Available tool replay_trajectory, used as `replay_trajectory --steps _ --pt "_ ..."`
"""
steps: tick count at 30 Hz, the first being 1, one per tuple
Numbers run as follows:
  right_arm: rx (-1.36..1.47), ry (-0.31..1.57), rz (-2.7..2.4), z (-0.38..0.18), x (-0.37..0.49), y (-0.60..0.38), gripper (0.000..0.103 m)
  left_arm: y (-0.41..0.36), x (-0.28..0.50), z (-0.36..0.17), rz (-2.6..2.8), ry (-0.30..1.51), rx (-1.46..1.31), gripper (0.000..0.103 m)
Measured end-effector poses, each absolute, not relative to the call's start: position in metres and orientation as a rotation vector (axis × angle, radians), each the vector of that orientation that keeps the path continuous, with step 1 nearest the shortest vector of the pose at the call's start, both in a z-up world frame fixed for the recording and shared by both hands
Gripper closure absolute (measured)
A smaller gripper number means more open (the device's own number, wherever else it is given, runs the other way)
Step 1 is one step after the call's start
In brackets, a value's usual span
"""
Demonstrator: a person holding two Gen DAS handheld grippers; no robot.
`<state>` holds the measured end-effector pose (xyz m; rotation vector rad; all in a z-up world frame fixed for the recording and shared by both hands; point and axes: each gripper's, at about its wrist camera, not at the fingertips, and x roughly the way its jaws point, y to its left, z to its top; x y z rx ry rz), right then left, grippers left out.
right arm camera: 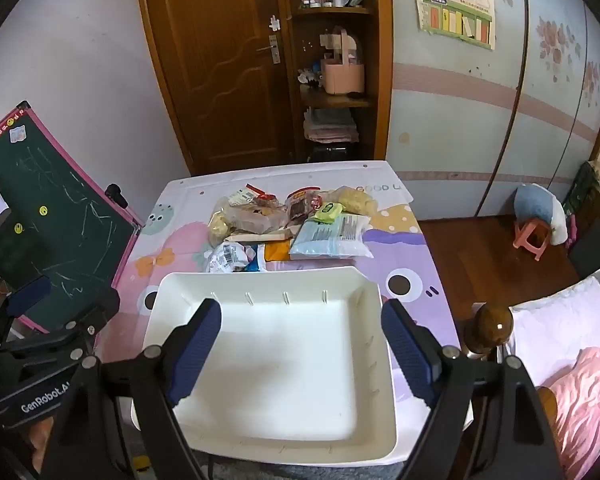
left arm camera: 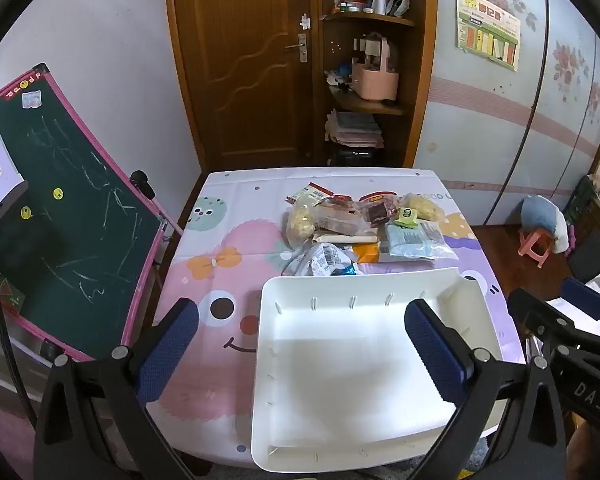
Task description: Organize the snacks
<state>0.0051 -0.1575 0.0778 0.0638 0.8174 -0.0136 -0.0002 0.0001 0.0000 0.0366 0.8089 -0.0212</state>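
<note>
A white empty bin (left arm camera: 284, 432) (right arm camera: 260, 436) sits on the near part of the table. Beyond it lies a heap of snack packets (left arm camera: 340, 220) (right arm camera: 260, 216), among them a pale blue bag (left arm camera: 414, 240) (right arm camera: 332, 236), a crumpled silver wrapper (left arm camera: 320, 260) (right arm camera: 226, 256) and a small green packet (left arm camera: 407, 215) (right arm camera: 329, 212). My left gripper (left arm camera: 302, 344) hangs open above the bin's left side, nothing between its blue pads. My right gripper (right arm camera: 302, 344) hangs open over the bin, also holding nothing. Each gripper shows at the edge of the other's view.
The table wears a pink and purple cartoon cloth (left arm camera: 220, 264) (right arm camera: 404, 256). A green chalkboard with a pink frame (left arm camera: 68, 208) (right arm camera: 60, 216) leans at the table's left. A bed with a wooden post (right arm camera: 492, 328) stands on the right, a pink stool (right arm camera: 534, 236) behind it.
</note>
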Motion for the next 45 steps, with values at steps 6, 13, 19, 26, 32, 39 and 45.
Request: replay_trajectory --steps 6,13,19,26,32,39,45 --pt "0.051 0.824 -0.01 0.075 0.005 -0.154 0.02 -0.003 0.001 -0.002 -0.023 0.819 0.038 0.0" --pt "0.065 0.823 -0.004 0.073 0.009 -0.152 0.02 0.004 0.001 -0.003 -0.022 0.822 0.036 0.0" --pt "0.074 0.831 -0.007 0.073 0.016 -0.157 0.02 0.002 0.005 -0.014 -0.025 0.85 0.042 0.0" --pt "0.067 0.792 0.011 0.077 0.018 -0.161 0.02 0.004 0.011 -0.017 -0.023 0.865 0.025 0.0" --pt "0.085 0.755 0.017 0.079 0.016 -0.168 0.02 0.006 0.013 -0.018 -0.054 0.866 0.001 0.001" --pt "0.047 0.716 0.002 0.084 0.013 -0.166 0.02 0.008 0.013 -0.014 -0.065 0.85 -0.005 0.012" --pt "0.065 0.747 0.016 0.086 0.02 -0.171 0.02 0.01 0.016 -0.008 -0.037 0.843 0.013 0.012"
